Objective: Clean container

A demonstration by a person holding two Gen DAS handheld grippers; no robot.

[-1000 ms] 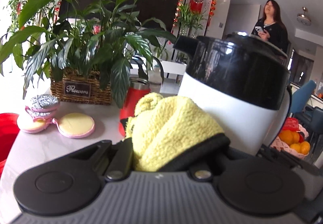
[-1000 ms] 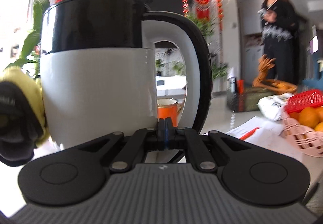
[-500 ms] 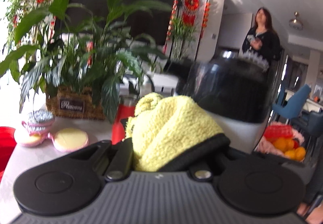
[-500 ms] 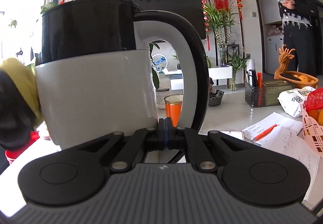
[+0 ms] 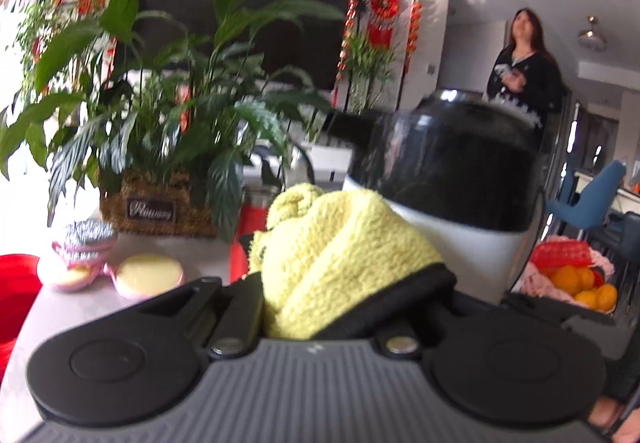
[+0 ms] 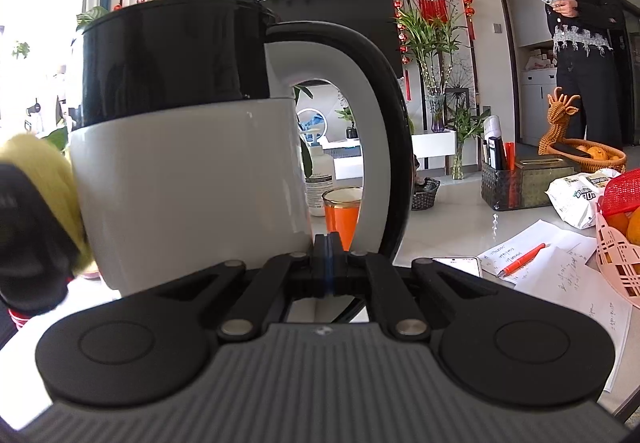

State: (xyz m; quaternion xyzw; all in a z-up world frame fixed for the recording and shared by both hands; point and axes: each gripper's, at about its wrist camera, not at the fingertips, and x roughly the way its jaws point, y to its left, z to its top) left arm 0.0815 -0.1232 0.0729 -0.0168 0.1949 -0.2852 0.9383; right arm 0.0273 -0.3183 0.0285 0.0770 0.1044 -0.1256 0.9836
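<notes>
A white kettle with a black top (image 6: 192,163) fills the right wrist view; it also shows at the right in the left wrist view (image 5: 448,179). My right gripper (image 6: 330,263) is shut, its fingers together at the foot of the kettle's black handle (image 6: 384,131); whether they pinch the handle I cannot tell. My left gripper (image 5: 344,263) is shut on a folded yellow cloth (image 5: 340,255), which rests against the kettle's white side. The cloth shows at the left edge of the right wrist view (image 6: 52,179).
A potted plant in a wicker basket (image 5: 160,211), pink round cases (image 5: 148,275) and a red cup (image 5: 248,243) stand behind the cloth. Papers with an orange pen (image 6: 524,253), a phone (image 6: 460,265), a fruit basket (image 6: 616,243) and an orange glass (image 6: 342,211) lie right. A woman (image 6: 580,31) stands beyond.
The kettle has dropped lower and farther in the left wrist view. The right wrist view has steadied and turned a little. Both grippers stay shut.
</notes>
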